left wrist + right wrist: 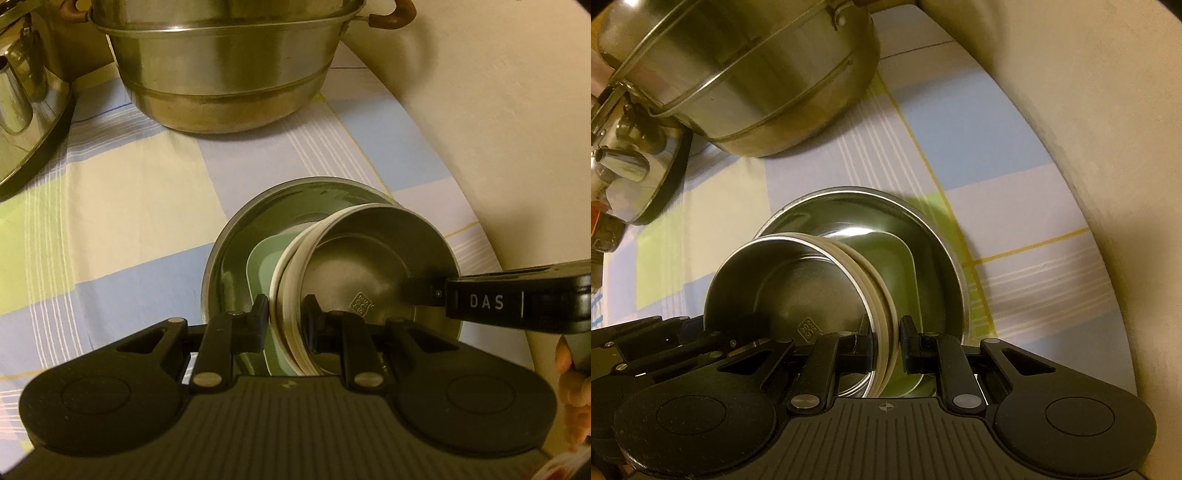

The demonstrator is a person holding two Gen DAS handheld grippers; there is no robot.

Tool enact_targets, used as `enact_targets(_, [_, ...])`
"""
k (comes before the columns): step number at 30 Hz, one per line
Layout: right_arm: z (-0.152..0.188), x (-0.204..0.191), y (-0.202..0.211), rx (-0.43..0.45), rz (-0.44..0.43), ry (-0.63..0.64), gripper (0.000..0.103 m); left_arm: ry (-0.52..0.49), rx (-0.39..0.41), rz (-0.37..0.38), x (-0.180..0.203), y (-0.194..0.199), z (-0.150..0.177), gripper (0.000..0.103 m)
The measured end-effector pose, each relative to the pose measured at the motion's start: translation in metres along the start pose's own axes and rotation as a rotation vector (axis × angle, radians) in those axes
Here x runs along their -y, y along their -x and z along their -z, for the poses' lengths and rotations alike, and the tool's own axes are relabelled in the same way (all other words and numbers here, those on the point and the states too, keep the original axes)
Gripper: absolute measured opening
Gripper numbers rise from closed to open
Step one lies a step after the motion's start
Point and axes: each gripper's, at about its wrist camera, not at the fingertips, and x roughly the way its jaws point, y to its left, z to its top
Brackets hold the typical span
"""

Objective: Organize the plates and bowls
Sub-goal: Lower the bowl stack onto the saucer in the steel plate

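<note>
A small steel bowl [362, 258] nested in cream-white bowls [286, 295] hangs tilted over a wide steel dish [236, 236]. A pale green square plate [264, 258] lies in that dish. My left gripper [287, 321] is shut on the stack's near rim. My right gripper [424, 291] clamps the opposite rim, coming in from the right. In the right wrist view my right gripper [886, 343] is shut on the rim of the bowl stack [798, 280]. My left gripper [731, 328] holds it at the left, above the green plate [897, 266] and the dish [923, 221].
A big steel pot [221, 74] with brown handles stands behind the dish, and a steel kettle [22, 92] stands at the far left. A checked tablecloth [129, 206] covers the table. A cream surface [498, 129] curves along the right. A hand [572, 387] shows at the lower right.
</note>
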Motion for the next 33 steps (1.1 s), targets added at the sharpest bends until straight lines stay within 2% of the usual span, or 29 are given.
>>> enact_targets(17, [-0.004,-0.002,0.001,0.007,-0.003,0.019,0.017,0.0,0.004,0.031,-0.006,-0.003,-0.002,0.018])
enact_targets(29, [0.001,0.001,0.006,0.044,-0.022,0.017,0.019,-0.027,0.041,0.001,-0.003,0.0,0.0,0.021])
enact_targets(33, [0.002,0.002,0.014,0.072,-0.032,0.018,0.023,-0.028,0.061,0.0,-0.003,0.006,0.0,0.021])
